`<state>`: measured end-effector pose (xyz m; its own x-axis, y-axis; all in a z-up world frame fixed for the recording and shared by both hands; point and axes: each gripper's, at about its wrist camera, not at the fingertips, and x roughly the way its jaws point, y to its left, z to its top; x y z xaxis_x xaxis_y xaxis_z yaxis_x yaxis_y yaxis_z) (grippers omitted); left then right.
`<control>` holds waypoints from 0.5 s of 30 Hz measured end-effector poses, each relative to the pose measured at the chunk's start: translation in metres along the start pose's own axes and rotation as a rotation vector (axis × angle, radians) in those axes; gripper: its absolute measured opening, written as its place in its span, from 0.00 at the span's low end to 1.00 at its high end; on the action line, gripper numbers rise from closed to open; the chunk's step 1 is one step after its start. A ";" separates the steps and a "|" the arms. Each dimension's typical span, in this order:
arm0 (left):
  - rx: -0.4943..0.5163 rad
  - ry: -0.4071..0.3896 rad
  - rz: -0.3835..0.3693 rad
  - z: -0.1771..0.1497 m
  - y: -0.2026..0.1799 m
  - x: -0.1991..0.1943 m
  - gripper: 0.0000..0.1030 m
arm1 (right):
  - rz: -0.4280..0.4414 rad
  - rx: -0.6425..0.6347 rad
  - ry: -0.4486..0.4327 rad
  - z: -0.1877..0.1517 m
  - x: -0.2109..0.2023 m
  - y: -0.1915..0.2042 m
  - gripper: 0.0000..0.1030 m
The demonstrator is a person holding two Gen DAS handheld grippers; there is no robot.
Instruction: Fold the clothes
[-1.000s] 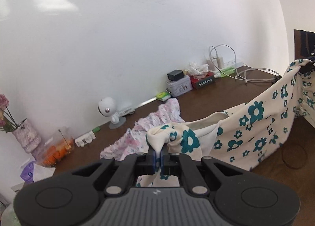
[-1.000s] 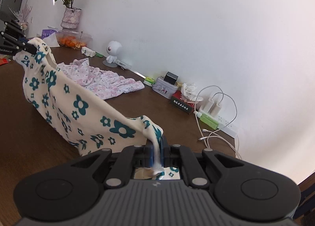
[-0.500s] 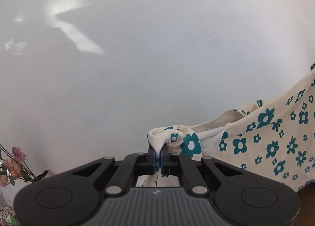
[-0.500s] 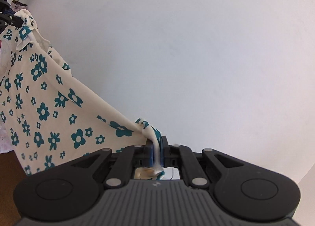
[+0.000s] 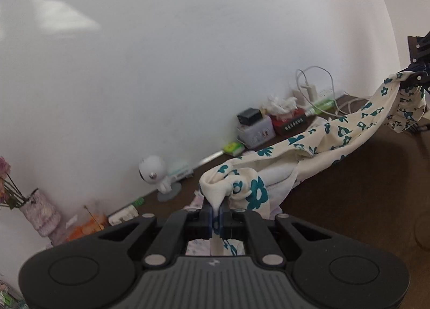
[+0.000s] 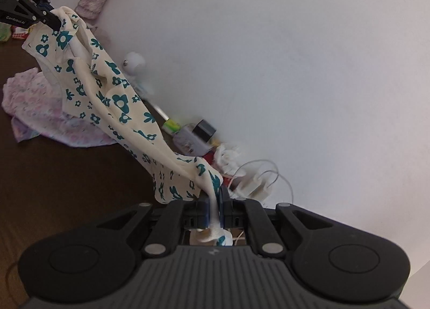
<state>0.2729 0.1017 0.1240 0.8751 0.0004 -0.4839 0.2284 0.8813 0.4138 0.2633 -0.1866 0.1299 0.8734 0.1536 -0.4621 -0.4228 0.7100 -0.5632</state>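
A dark brown surface (image 5: 362, 188) runs back to a plain white wall (image 5: 188, 53). On it lies a pink patterned garment (image 6: 40, 110); along the wall stand a small white camera (image 5: 154, 174), a vase of flowers (image 5: 40, 209), boxes and a charger with cables (image 5: 309, 88). The left hand-held gripper (image 5: 215, 219) and right hand-held gripper (image 6: 214, 208) are both clamped tight on opposite ends of the cream floral garment (image 5: 336, 134), stretched in the air above the surface.

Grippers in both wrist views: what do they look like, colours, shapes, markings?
Both are matte black plastic. The left tongs and right tongs have blue pads, angled link bars with silver pins, a ribbed grey centre plate with a small white logo, and round discs either side. White lettering marks the left one's side.
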 end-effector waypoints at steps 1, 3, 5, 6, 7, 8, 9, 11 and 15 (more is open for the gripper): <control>0.002 0.010 -0.025 -0.013 -0.009 -0.007 0.03 | 0.030 0.005 0.015 -0.012 -0.007 0.010 0.06; 0.012 0.032 -0.080 -0.037 -0.029 -0.020 0.03 | 0.087 0.025 0.046 -0.036 -0.023 0.031 0.06; 0.029 0.053 -0.107 -0.062 -0.051 -0.031 0.03 | 0.140 0.047 0.067 -0.056 -0.038 0.050 0.06; 0.034 0.065 -0.116 -0.074 -0.055 -0.040 0.03 | 0.161 0.055 0.078 -0.064 -0.045 0.058 0.06; 0.037 0.077 -0.125 -0.086 -0.060 -0.049 0.03 | 0.179 0.060 0.089 -0.072 -0.052 0.066 0.06; 0.027 0.093 -0.133 -0.099 -0.063 -0.064 0.03 | 0.192 0.064 0.097 -0.079 -0.059 0.073 0.06; 0.021 0.103 -0.138 -0.108 -0.066 -0.073 0.03 | 0.203 0.071 0.105 -0.084 -0.065 0.079 0.06; 0.015 0.121 -0.134 -0.118 -0.070 -0.082 0.03 | 0.224 0.092 0.122 -0.094 -0.072 0.089 0.06; 0.000 0.144 -0.137 -0.133 -0.071 -0.098 0.03 | 0.257 0.142 0.150 -0.116 -0.085 0.097 0.06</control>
<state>0.1137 0.1018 0.0393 0.7658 -0.0517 -0.6410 0.3408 0.8779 0.3365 0.1199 -0.2100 0.0351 0.6928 0.2445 -0.6785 -0.5773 0.7518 -0.3185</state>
